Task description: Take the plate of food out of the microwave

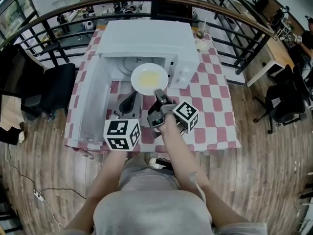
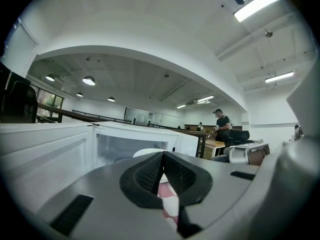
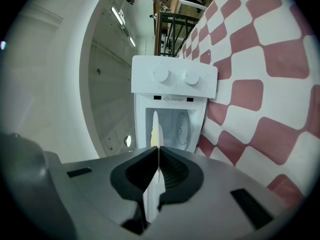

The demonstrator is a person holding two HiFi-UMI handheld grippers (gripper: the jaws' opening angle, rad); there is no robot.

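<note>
A white plate with pale yellow food hangs at the mouth of the white microwave, half out over the checked tablecloth. My right gripper is shut on the plate's near rim. In the right gripper view the plate shows edge-on between the pads of the right gripper, with the microwave behind it. My left gripper sits just left of the plate, apart from it. In its own view the left gripper is shut on nothing, and the plate's rim shows beyond it.
The microwave door stands swung open to the left. A cup and a small dish stand at the table's back right. Red-and-white cloth covers the table. A black chair stands to the left, with a railing behind.
</note>
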